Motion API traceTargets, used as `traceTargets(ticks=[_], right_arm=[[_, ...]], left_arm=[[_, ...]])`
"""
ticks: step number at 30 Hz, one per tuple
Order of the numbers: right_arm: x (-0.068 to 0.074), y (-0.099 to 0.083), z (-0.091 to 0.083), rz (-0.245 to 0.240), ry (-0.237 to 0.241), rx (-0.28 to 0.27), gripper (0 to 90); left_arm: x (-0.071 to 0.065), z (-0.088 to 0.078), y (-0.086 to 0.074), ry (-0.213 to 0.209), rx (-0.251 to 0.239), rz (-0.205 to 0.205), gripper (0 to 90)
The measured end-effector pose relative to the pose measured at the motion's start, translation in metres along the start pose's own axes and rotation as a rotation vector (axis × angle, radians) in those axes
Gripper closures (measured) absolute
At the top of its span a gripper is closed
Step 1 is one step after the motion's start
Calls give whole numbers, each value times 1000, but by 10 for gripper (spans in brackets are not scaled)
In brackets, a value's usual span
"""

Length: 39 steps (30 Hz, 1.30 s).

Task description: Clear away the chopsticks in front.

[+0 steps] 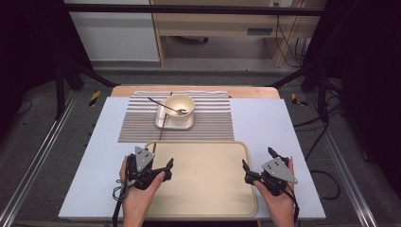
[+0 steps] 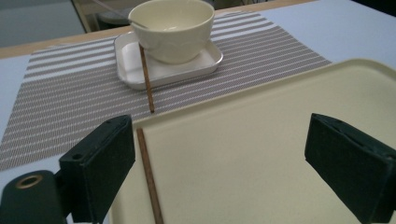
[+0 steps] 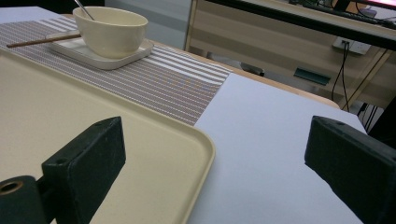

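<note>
Left gripper (image 1: 161, 169) fingers wide, empty; one chopstick (image 2: 149, 179) lies along the tray (image 1: 208, 208) left edge. Other chopstick (image 2: 146, 79) leans on the plate (image 2: 126, 70). Grab it mid-length, avoid the bowl (image 2: 173, 28). Right gripper (image 1: 253, 172) fingers wide, empty.

The bench (image 1: 265, 123), pale blue-grey on top with a wooden strip along its far edge, carries a striped placemat (image 1: 208, 124) at the middle of that far edge and a cream tray (image 1: 208, 175) touching the mat's near side, reaching almost to the near edge.
</note>
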State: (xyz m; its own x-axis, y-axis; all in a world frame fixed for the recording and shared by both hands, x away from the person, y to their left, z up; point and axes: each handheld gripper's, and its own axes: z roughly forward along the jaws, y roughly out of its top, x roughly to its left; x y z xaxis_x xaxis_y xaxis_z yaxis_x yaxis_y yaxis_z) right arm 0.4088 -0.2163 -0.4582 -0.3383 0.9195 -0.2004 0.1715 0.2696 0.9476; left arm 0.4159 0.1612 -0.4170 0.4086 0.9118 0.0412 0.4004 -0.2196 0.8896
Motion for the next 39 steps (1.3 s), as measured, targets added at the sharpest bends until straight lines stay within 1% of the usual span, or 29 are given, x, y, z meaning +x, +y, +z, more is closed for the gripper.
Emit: traceTargets(ticks=[1, 2, 3, 4, 5, 6, 7, 9, 12, 14, 15, 16, 18, 19, 21, 23, 26, 27, 29, 30, 31, 32, 33, 35, 36, 37, 38, 39], right_arm=[[0, 0, 0, 0, 1, 1, 54], [0, 0, 0, 0, 1, 1, 54], [0, 0, 0, 1, 4, 1, 54], [0, 0, 0, 1, 4, 1, 54], [1, 0, 1, -3, 5, 3, 53], [2, 0, 2, -7, 8, 4, 53], [2, 0, 2, -9, 8, 8, 53], [2, -1, 2, -9, 8, 6, 53], [2, -1, 3, -9, 5, 8, 53], [2, -1, 3, -7, 3, 5, 53], [1, -1, 2, -6, 1, 2, 52], [1, -1, 2, -6, 1, 2, 52], [0, -1, 2, -1, 0, -1, 52], [0, -1, 1, 0, 1, -2, 52], [-1, -1, 1, 3, 0, -2, 51], [-1, -1, 1, 2, -1, -3, 51], [-1, -1, 1, 1, -3, -2, 51], [-1, -1, 1, 1, -3, -2, 51], [-1, -1, 1, 0, -5, -1, 51], [-1, -1, 2, -2, -8, -2, 52], [-1, -1, 2, -1, -9, -2, 52], [-1, -1, 2, -1, -9, -2, 52], [0, -1, 2, 2, -9, 0, 54], [-1, -1, 2, 1, -12, -1, 55], [-1, -1, 2, -2, -16, -6, 57], [-1, -1, 2, -6, -20, -4, 58], [-1, -1, 2, -6, -20, -4, 58], [-1, -1, 2, -10, -22, -4, 59]], left_arm=[[0, 0, 3, -3, -4, 13, 56], [0, 0, 3, -3, -4, 13, 56], [0, 1, 5, -7, -5, 28, 56], [-1, 2, 7, -18, -4, 40, 56], [0, 3, 9, -29, -4, 42, 56], [1, 4, 14, -56, -7, 46, 55], [3, 4, 17, -61, -14, 49, 57], [4, 5, 19, -62, -17, 54, 62], [7, 8, 28, -61, -15, 89, 63], [7, 9, 33, -60, -15, 102, 63], [8, 10, 38, -60, -11, 118, 63], [8, 10, 38, -60, -11, 118, 64], [11, 11, 47, -58, -16, 140, 65], [11, 11, 47, -58, -16, 140, 66], [13, 13, 52, -49, -11, 157, 69], [16, 17, 56, -54, -10, 159, 72], [22, 23, 62, -63, 11, 167, 89], [24, 26, 64, -67, 8, 170, 89], [28, 31, 68, -61, 16, 181, 91], [31, 34, 70, -63, 15, 197, 96], [33, 37, 72, -65, 26, 188, 108], [35, 39, 74, -63, 35, 188, 122], [36, 43, 75, -63, 25, 173, 133], [38, 49, 77, -56, 32, 182, 146], [40, 56, 78, -50, 45, 191, 179], [41, 58, 78, -50, 61, 189, 221], [41, 58, 78, -50, 61, 189, 283], [42, 61, 77, -47, 67, 179, 283]])
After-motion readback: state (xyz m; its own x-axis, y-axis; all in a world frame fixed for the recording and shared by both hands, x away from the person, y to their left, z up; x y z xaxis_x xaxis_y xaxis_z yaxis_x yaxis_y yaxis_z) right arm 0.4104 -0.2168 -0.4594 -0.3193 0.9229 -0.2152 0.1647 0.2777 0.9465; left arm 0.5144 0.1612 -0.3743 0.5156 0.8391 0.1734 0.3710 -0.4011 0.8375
